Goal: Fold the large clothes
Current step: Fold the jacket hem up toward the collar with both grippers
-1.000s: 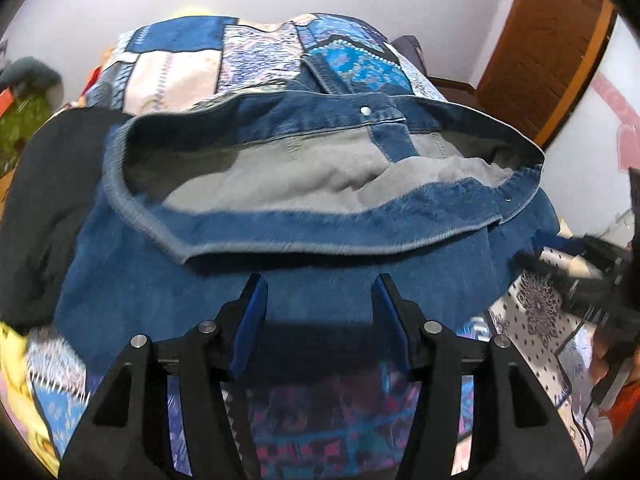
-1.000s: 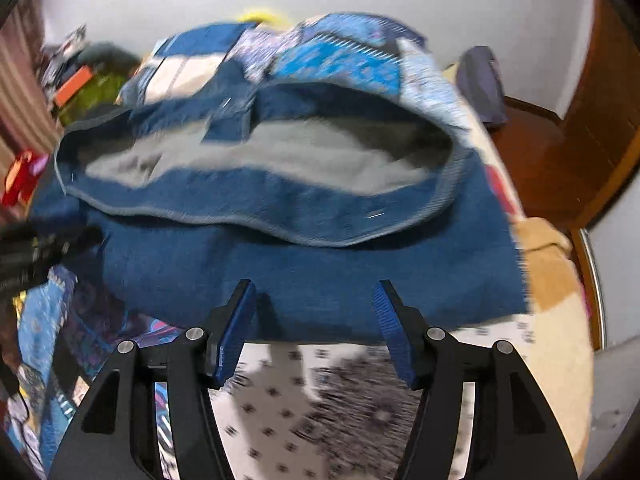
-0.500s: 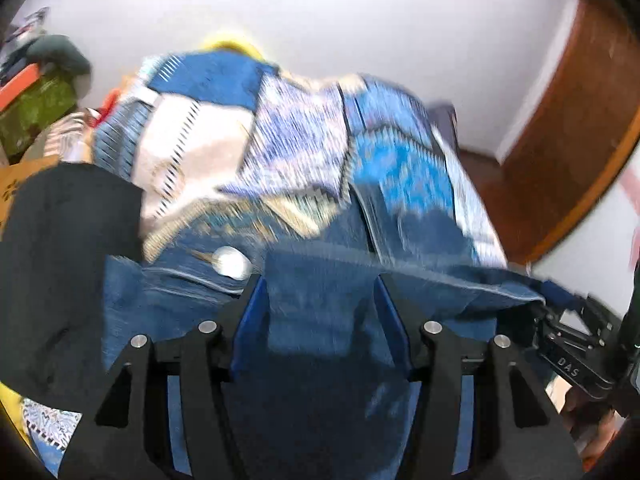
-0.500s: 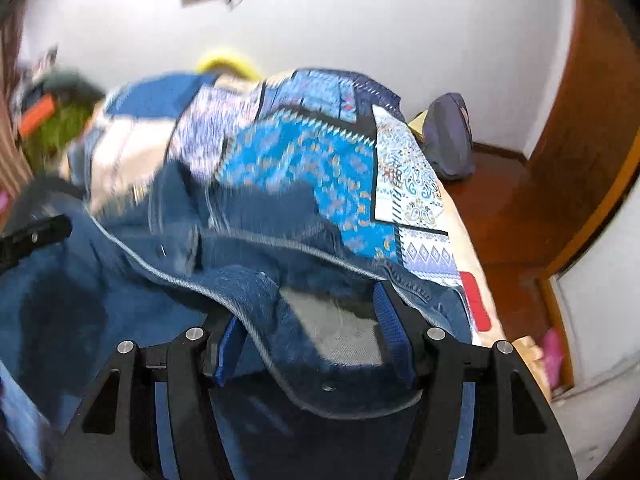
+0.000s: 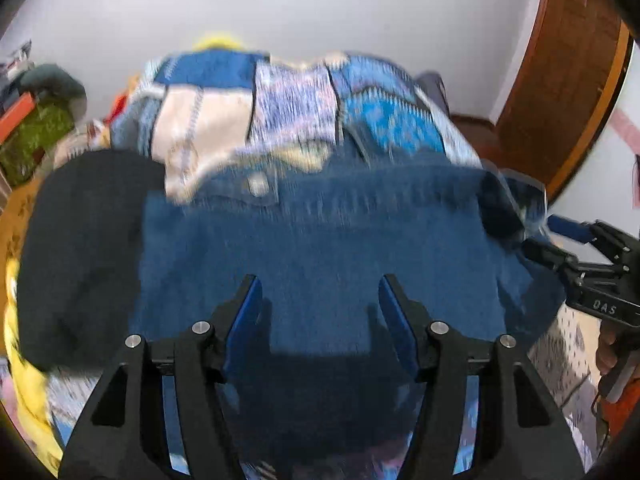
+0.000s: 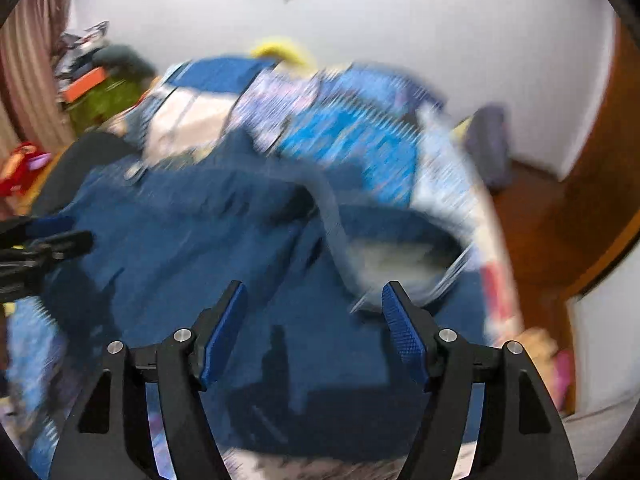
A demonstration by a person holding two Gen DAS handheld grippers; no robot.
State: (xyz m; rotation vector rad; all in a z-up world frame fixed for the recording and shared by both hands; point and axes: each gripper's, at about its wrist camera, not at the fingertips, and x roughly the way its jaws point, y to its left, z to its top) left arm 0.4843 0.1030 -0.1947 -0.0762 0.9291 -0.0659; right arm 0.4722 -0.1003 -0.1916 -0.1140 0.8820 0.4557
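1. Denim garment (image 5: 320, 248) – blue, large, lying folded over on the patchwork bedspread (image 5: 296, 108), near edge twd me; a metal button shows at its far left edge in left wrist view. In right wrist view the waistband (image 6: 332, 224) curls up w/ pale grey lining (image 6: 392, 256) showing inside, right of centre. Both views motion-blurred, so seams & detail unclear

2. My left gripper (image 5: 320, 296) – blue pads, black fingers, jaws have just been opening; they stand apart w/ a clear gap, pads pressing on nothing. Denim is seen between & beyond the tips; can't tell if tips touch the cloth

3. My right gripper (image 6: 314, 304) – same build, jaws have just been opening, now parted wide, nothing pinched. Denim lies beyond the tips, waistband curl just beside the right pad (image 6: 400, 332). Also seen at right edge of left wrist view, at the garment's right side

4. Black garment (image 5: 80, 248) – dark heap just left of the denim, touching its left edge

5. Bedspread – blue/white/lilac patches, runs back to a white wall (image 5: 360, 12)

6. Yellow item (image 5: 218, 40) – at far end of bed, by the wall; what it is can't be made out

7. Wooden door (image 5: 560, 92) – brown, right of bed

8. Green & orange clutter (image 6: 104, 92) – left of bed, blurred

9. Dark bag-like lump (image 6: 488, 144) – right of bed, by the wall
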